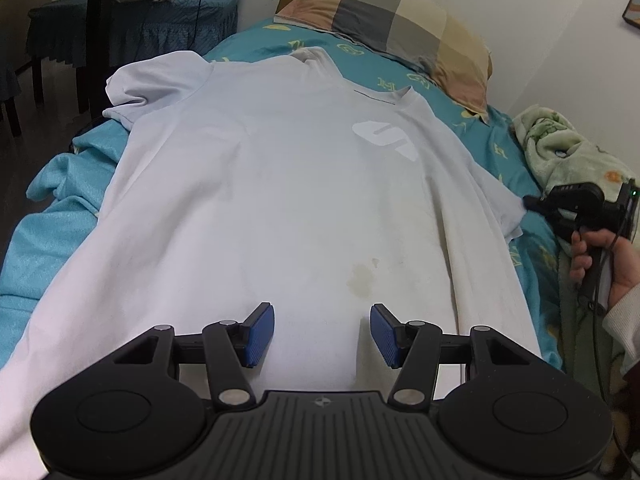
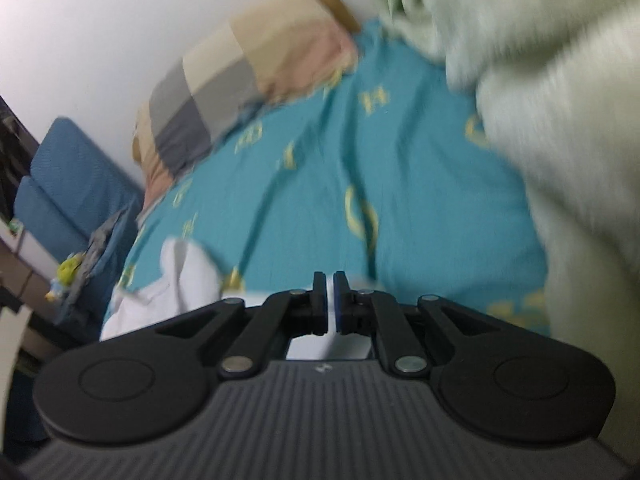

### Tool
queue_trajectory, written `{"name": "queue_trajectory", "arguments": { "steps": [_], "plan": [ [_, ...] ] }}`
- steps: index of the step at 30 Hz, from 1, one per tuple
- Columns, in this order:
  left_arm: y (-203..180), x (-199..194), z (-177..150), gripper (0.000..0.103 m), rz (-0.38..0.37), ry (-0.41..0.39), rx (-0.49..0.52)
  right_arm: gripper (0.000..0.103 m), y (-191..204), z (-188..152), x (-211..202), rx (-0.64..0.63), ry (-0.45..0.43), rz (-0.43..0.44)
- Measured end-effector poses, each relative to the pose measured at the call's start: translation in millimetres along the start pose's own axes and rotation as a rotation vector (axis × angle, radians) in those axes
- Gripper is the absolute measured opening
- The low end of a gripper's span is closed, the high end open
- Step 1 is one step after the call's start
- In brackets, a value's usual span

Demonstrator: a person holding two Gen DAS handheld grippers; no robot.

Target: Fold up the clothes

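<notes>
- One white T-shirt [image 1: 280, 184] lies flat, front up, along the teal bedsheet [image 1: 52, 240], collar toward the checked pillow [image 1: 384, 20] — one pillow, at the wall end.
- One green fleece blanket [image 1: 560, 152] is bunched just beside the shirt's right sleeve; it crowds the right wrist view.
- Left gripper [image 1: 322, 334]: jaws spread, nothing between them, over the hem.
- Right gripper [image 2: 330, 304]: jaws nearly pressed together, pinching white sleeve fabric — the view is blurred.
- One blue-covered chair [image 1: 168, 12] past the bed holds grey cloth and a yellow plush.
</notes>
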State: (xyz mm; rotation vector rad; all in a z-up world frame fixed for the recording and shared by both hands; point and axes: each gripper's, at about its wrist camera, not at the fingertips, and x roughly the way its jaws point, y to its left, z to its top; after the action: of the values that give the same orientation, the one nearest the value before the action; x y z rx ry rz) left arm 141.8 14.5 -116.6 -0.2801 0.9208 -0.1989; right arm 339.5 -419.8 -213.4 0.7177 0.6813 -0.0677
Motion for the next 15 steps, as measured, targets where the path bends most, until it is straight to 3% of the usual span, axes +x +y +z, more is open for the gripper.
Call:
{"name": "queue_trajectory", "arguments": {
  "steps": [3,4,8,11,15],
  "plan": [
    [-1,-3,1,0.056,-0.019,-0.004,-0.017,0.032,5,-15,-7,-0.011,0.082,0.009],
    [-1,-4,1,0.056,-0.024,-0.006,-0.021,0.034,8,-22,-12,-0.018,0.095,0.014],
    [-4,-11,-1,0.057,-0.034,-0.021,-0.014,0.034,16,-45,-38,-0.039,0.14,-0.008],
    [-9,-14,-4,0.057,-0.03,-0.024,0.009,0.034,30,-63,-55,-0.145,0.184,-0.041],
    [-14,-17,-7,0.057,-0.013,-0.034,0.045,0.034,49,-84,-65,-0.291,0.227,-0.024]
  ]
}}
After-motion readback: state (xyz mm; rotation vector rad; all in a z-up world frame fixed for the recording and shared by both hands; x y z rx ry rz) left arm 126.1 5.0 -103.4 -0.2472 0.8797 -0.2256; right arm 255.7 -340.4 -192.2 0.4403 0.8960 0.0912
